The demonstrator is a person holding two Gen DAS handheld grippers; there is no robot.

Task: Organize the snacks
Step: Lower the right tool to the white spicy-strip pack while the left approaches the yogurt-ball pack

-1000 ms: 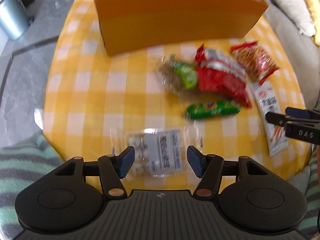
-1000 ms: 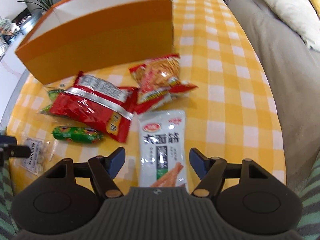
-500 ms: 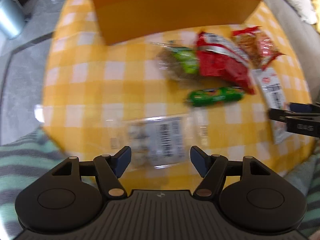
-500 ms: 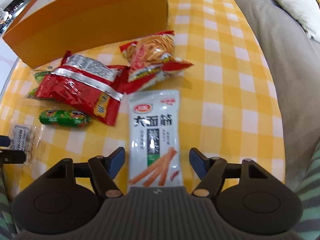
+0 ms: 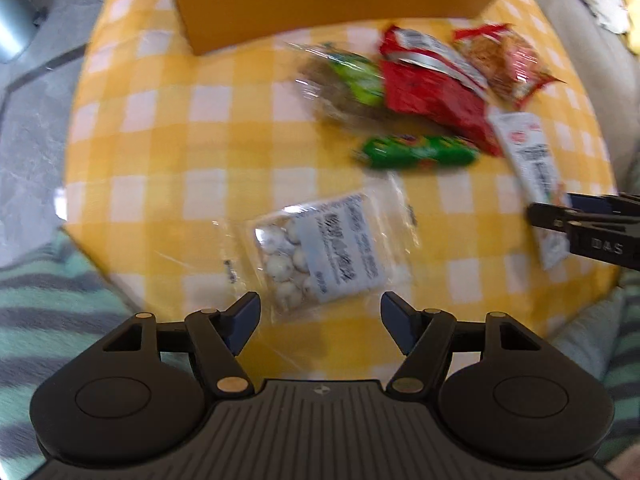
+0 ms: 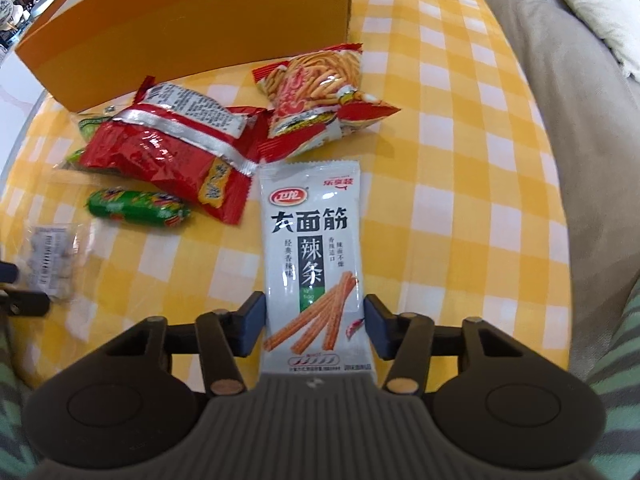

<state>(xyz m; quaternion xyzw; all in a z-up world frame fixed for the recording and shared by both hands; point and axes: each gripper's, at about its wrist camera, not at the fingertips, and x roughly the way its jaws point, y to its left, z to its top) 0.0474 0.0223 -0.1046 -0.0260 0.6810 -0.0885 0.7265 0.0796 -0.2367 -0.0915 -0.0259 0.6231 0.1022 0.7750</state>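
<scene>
Several snack packs lie on a yellow checked tablecloth (image 6: 460,184) in front of an orange box (image 6: 192,28). My right gripper (image 6: 315,322) is open, its jaws on either side of the lower end of a white spicy-strip packet (image 6: 312,240). My left gripper (image 5: 320,316) is open just short of a clear bag of white candies (image 5: 320,248), which also shows in the right wrist view (image 6: 50,268). A red foil bag (image 6: 168,144), a red noodle-snack bag (image 6: 316,92) and a green wrapped roll (image 6: 138,208) lie between the packets and the box.
A clear bag with green contents (image 5: 348,80) lies by the box, partly under the red foil bag. A grey sofa with a pale cushion (image 6: 580,12) borders the table on the right. A striped green blanket (image 5: 52,304) lies at the near edge.
Both grippers have moved forward and down. The white packet now lies between the right jaws, and the candy bag sits just ahead of the left jaws. The snacks have not moved.
</scene>
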